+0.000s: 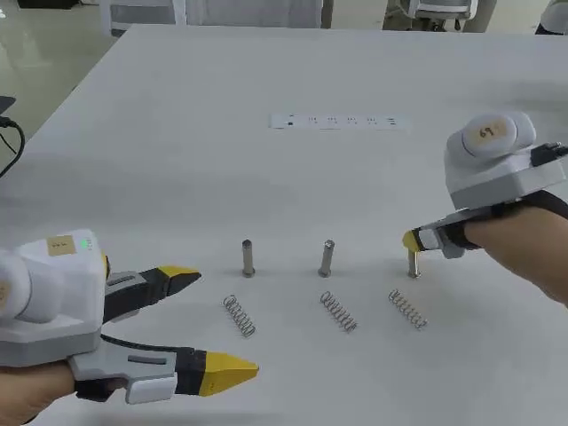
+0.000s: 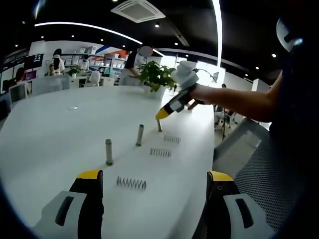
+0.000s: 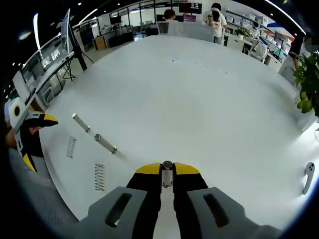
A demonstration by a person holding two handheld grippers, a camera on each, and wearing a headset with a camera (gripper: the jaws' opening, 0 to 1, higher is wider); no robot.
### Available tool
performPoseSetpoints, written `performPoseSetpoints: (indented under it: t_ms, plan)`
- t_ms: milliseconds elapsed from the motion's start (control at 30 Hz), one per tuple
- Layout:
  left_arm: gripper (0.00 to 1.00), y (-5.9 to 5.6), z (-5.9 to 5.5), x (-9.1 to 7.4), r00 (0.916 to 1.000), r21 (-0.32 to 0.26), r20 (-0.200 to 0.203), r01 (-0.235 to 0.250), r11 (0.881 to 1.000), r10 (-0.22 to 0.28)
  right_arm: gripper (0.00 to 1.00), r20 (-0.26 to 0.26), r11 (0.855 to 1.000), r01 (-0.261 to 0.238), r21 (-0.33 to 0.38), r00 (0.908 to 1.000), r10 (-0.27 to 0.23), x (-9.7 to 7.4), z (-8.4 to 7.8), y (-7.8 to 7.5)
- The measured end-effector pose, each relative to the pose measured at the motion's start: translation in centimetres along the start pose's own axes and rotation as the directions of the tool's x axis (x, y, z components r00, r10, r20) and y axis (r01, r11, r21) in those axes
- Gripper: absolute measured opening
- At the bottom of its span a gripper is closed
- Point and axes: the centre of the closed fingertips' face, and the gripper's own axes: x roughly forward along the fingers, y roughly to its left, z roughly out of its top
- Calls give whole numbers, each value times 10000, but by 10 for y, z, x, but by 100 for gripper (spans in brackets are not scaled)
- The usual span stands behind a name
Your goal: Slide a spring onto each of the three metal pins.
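Steel pins, three of them, stand upright in a row across the white table (image 1: 266,177): the left pin (image 1: 248,257), the middle pin (image 1: 327,257) and the right pin (image 1: 414,264). Just on the near side of each lies a loose coil: the left spring (image 1: 239,315), the middle spring (image 1: 338,311) and the right spring (image 1: 407,308). All three springs lie flat on the table, so no pin is loaded yet. The right gripper (image 1: 413,241) reaches in from the right with its jaws closed on the upper part of the right pin. In the right gripper view the pin's top sits pinched between the two yellow tips. The left gripper (image 1: 226,321) hangs at the near left, jaws spread wide and holding nothing, with the left spring lying on the table ahead of the gap. A power strip (image 1: 333,122) lies at the far side, well apart from the work. The pins look stiff and smooth but narrow-footed, so they would likely tip under a sideways nudge, and steadying one as the right gripper does seems sensible. The springs are probably very light, thin-wired and apt to roll or skid on the slick top. A hard squeeze could crush the coils. Each is best taken gently across its width near one end, leaving the other end's bore open for the pin.
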Motion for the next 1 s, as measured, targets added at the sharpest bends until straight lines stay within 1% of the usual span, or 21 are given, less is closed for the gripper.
performPoseSetpoints:
  t_ms: [467,667,1000]
  plan:
    - [82,0,0,0,10000,-11,-14,14,10000,-14,5,131,9999,-20,-170,9999,23,-6,-7,5]
    - [82,-1,0,1,10000,-8,13,41,10000,-41,5,156,9984,38,-563,9999,-29,-8,-10,7]
    - [82,-1,1,1,10000,11,9,40,10000,-40,6,223,9961,34,-877,9998,-14,-9,-10,7]
